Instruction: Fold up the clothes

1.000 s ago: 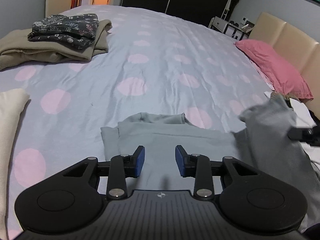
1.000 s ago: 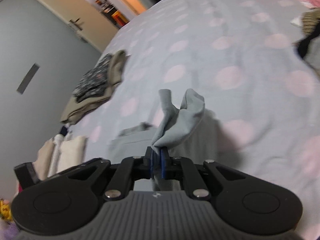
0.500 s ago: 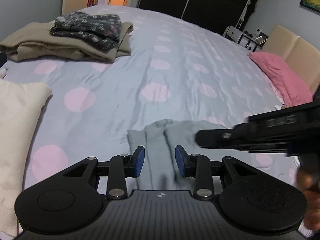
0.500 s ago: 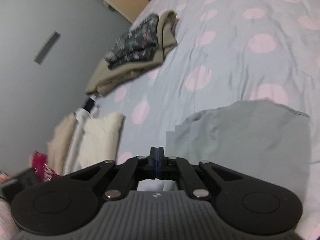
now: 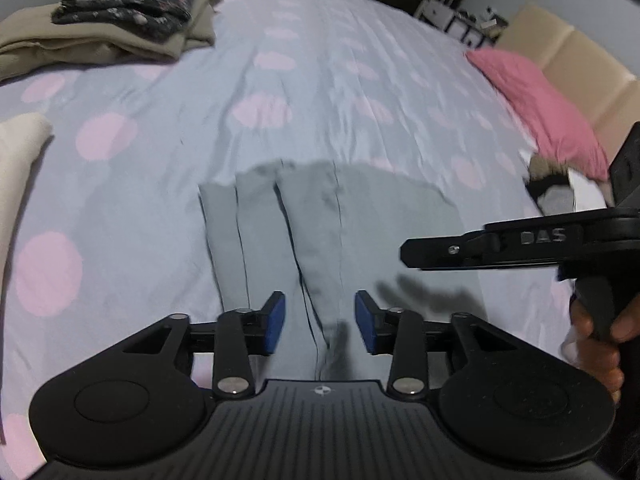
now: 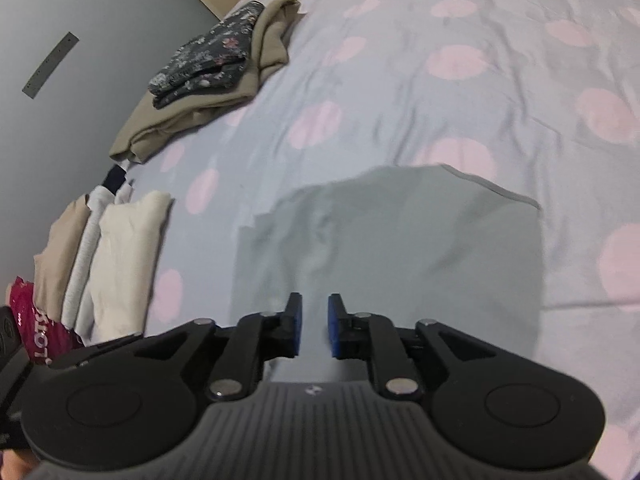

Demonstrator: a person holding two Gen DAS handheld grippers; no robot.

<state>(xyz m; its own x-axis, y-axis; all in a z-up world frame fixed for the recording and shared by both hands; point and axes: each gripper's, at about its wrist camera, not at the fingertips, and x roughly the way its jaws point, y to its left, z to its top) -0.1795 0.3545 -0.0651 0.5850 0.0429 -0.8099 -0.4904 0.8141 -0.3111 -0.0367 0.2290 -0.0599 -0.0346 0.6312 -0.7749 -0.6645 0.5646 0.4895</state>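
A grey garment (image 5: pixel 332 232) lies folded flat on the polka-dot bedspread (image 5: pixel 320 80), with layered fold edges on its left. It also shows in the right wrist view (image 6: pixel 420 248). My left gripper (image 5: pixel 320 322) is open and empty, just above the garment's near edge. My right gripper (image 6: pixel 314 330) is open a little and empty, over the garment's near part. In the left wrist view it (image 5: pixel 404 252) hangs above the garment's right side.
A stack of a floral dark garment on a khaki one (image 5: pixel 120 28) lies at the far left. Folded cream and beige clothes (image 6: pixel 104 256) lie at the left edge. A pink pillow (image 5: pixel 536 108) and loose clothes (image 5: pixel 560 188) lie at the right.
My right gripper carried the garment's raised flap over to the left, laid it down and opened. The garment now lies flat. My left gripper stayed open.
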